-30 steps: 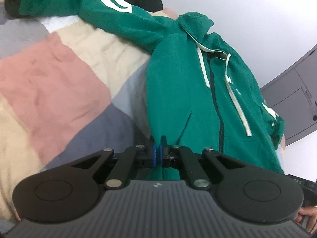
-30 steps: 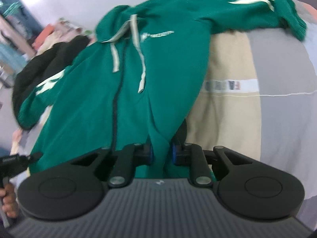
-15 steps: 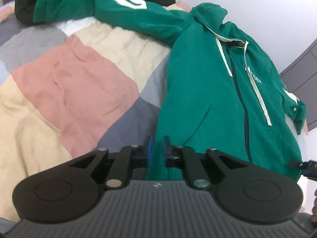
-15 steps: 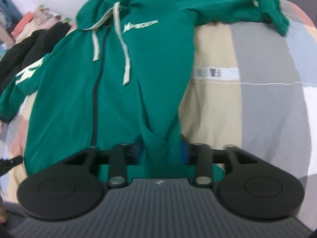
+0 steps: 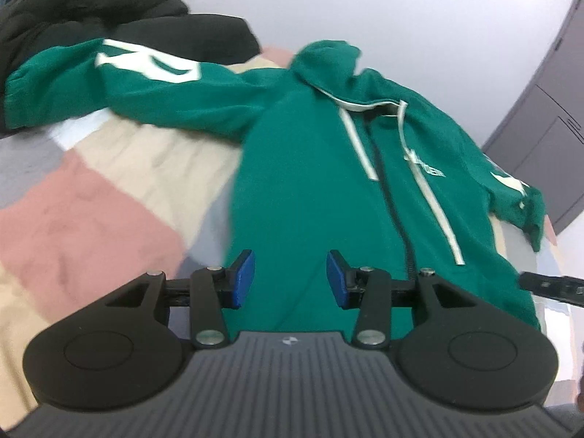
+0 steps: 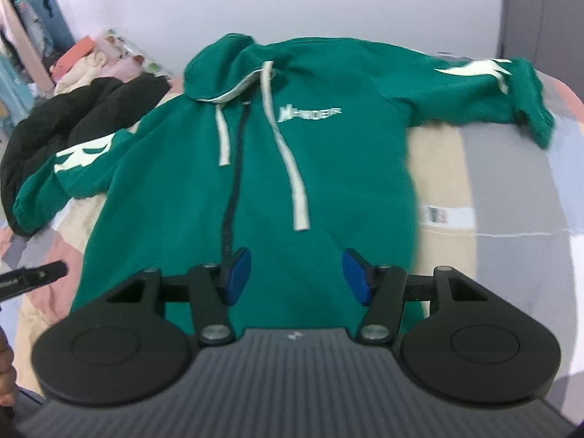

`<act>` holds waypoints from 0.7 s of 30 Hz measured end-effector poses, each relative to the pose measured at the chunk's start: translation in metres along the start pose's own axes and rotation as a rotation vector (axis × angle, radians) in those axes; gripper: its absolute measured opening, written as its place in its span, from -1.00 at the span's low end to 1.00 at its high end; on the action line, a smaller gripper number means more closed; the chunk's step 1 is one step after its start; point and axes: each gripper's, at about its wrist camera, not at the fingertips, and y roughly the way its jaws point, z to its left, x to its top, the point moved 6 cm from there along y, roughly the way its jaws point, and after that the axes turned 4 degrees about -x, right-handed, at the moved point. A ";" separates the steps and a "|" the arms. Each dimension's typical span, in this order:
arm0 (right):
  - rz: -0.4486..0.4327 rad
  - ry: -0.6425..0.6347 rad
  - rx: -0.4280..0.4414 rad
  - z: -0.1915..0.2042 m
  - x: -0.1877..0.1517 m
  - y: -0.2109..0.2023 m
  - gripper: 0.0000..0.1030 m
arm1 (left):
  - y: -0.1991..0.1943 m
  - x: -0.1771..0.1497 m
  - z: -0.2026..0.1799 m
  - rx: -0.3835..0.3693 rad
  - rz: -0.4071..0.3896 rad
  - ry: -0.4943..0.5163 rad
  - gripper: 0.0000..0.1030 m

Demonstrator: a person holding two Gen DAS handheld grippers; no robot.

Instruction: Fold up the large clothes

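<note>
Left wrist view: we log left gripper (image 5: 290, 278), blue pads spread wide, nothing held, poised over hem of green hoodie (image 5: 321, 197). Hoodie lies face up on patchwork bedspread (image 5: 84, 219), sleeves spread, one sleeve touching black garment (image 5: 109, 22).

Right wrist view: we log right gripper (image 6: 297, 275), pads equally wide apart, empty, above same hoodie's (image 6: 255, 189) lower front. Drawstrings (image 6: 292, 168) lie beside zip. Clothes pile (image 6: 91, 62) beyond black garment.

white chest logo (image 6: 309, 114) on green hoodie (image 6: 328, 189), blurred
</note>
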 end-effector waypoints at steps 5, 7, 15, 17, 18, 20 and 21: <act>0.005 -0.015 0.037 0.022 -0.003 0.026 0.13 | 0.026 0.002 -0.022 -0.012 0.026 0.046 -0.04; -0.006 -0.030 0.040 0.030 -0.005 0.035 0.13 | 0.036 0.003 -0.027 -0.016 0.025 0.057 -0.04; -0.122 -0.079 0.030 0.041 -0.003 0.059 0.13 | 0.075 0.006 -0.022 0.003 -0.010 0.131 -0.03; -0.137 -0.090 0.027 0.041 -0.002 0.065 0.13 | 0.085 0.007 -0.021 0.007 -0.014 0.135 -0.03; -0.143 -0.092 0.032 0.041 -0.002 0.068 0.13 | 0.091 0.007 -0.021 0.008 -0.015 0.141 -0.03; -0.152 -0.090 0.040 0.041 -0.001 0.076 0.13 | 0.101 0.006 -0.022 0.014 -0.020 0.159 -0.03; -0.154 -0.083 0.042 0.040 -0.001 0.079 0.13 | 0.106 0.005 -0.022 0.015 -0.020 0.163 -0.03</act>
